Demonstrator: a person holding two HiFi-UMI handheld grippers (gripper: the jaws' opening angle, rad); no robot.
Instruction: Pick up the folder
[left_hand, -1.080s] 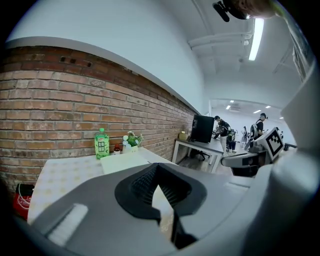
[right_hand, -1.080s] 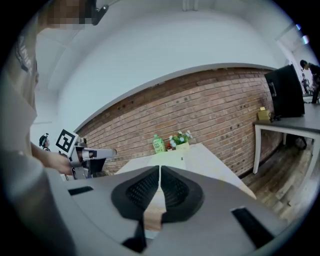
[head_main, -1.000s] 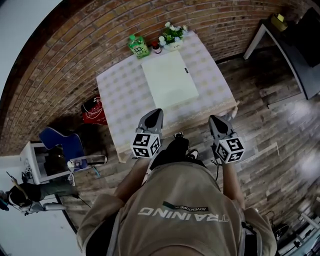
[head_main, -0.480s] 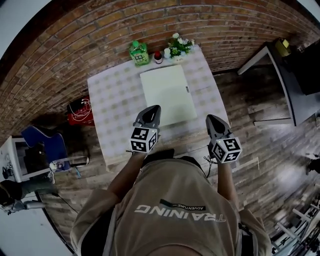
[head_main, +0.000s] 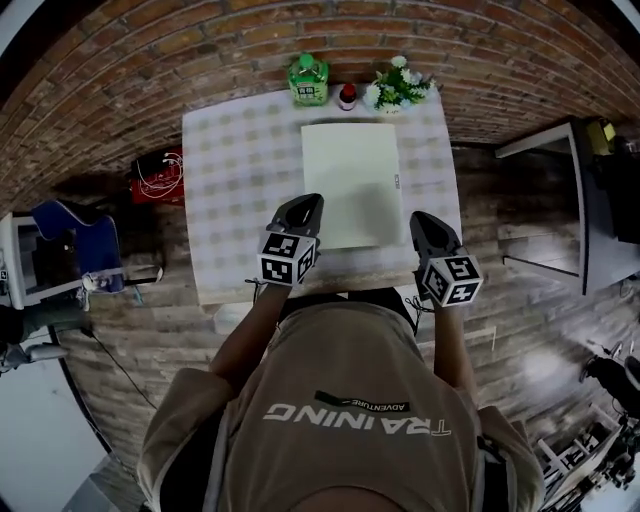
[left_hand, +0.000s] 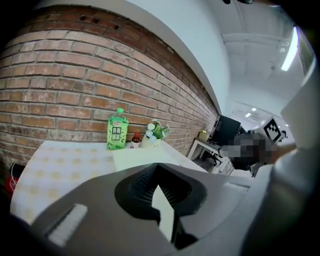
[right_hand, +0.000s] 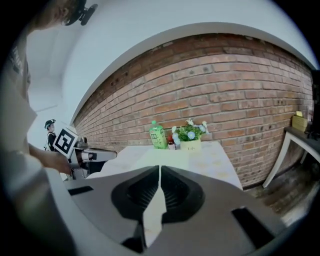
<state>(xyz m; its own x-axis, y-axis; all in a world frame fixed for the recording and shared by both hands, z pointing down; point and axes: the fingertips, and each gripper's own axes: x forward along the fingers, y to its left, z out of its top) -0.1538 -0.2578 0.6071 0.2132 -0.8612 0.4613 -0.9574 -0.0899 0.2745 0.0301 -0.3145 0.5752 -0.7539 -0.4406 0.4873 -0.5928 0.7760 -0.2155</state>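
Note:
A pale cream folder lies flat in the middle of a table with a checked cloth, against a brick wall. My left gripper hovers over the table's near edge, just left of the folder's near left corner, jaws shut and empty. My right gripper hangs near the table's near right corner, right of the folder, also shut on nothing. In the left gripper view the folder shows beyond the closed jaws. The right gripper view shows the folder ahead of its closed jaws.
At the table's far edge stand a green bottle, a small red-capped bottle and a pot of flowers. A red bag lies on the floor left of the table. A dark desk stands at the right.
Both grippers have moved forward to the table's near edge, and the table with the folder now lies squarer and closer below me. The jaws stayed shut.

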